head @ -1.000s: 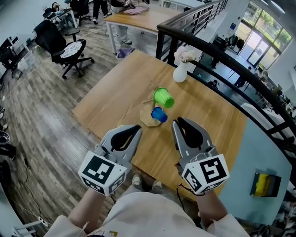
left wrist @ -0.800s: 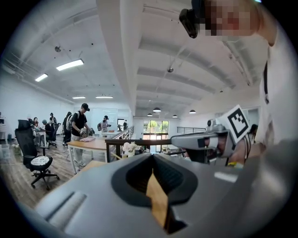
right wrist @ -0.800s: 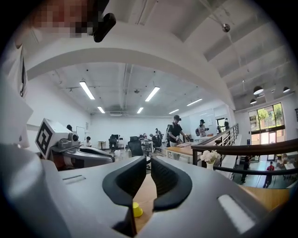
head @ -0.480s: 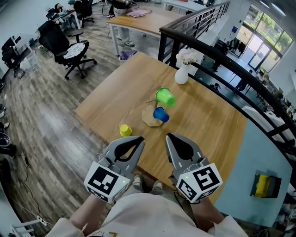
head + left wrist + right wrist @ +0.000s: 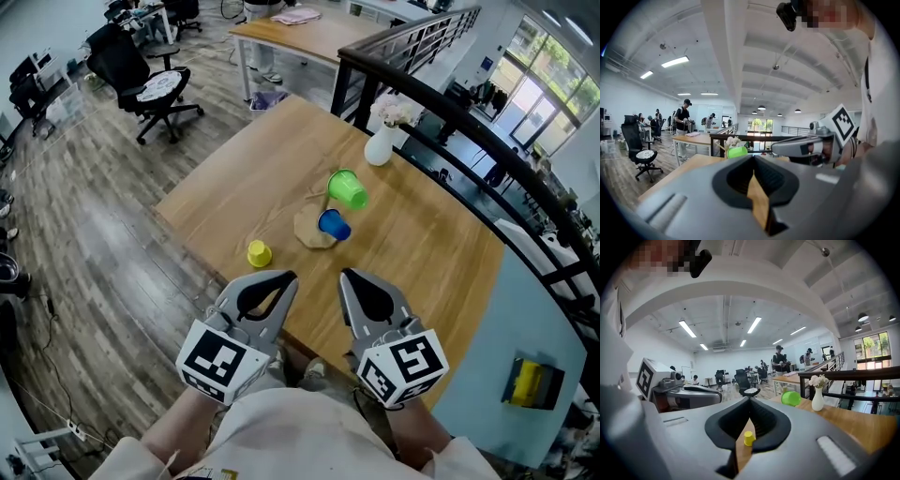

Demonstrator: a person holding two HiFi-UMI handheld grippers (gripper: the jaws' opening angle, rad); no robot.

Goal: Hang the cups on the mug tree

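Yellow cup (image 5: pixel 259 253) alone on wooden table (image 5: pixel 225 202), rim down, near front-left edge and well apart from mug tree (image 5: pixel 307 234). Tree seen mostly as round wooden foot. Green cup (image 5: pixel 348 188) and blue cup (image 5: pixel 332 226) tipped on side above that foot. Pegs too thin to make out from head view, so prob. hung, not certain.

L gripper (image 5: pixel 288 277) and R gripper (image 5: pixel 345 274) held side by side low over near table edge. Jaws pressed fully together on both, nothing between either pair. In right gripper view, yellow cup straight ahead past closed tips.

Step in hand, as judged: going for yellow cup.
- Open jaws well before arrival.
- Come in from side at mid-height of cup wall, pads on opposite sides.
- Squeeze lightly. Looks like small light plastic, apt to skid or tip if nudged by one pad first.
- Lift straight up, then turn wrist so mouth slips over a free peg.
- Steer clear of blue cup, nearest to approach path.
- Keep other gripper ready to steady foot in case of rocking.

Containers:
- Yellow cup: inside hidden, mouth on table.
- Green & blue cups: nothing seen inside, mouths only partly in view.
- White vase (image 5: pixel 379 147): at far side by black railing (image 5: pixel 441 103), w/ pale flowers (image 5: pixel 392 110) in it.
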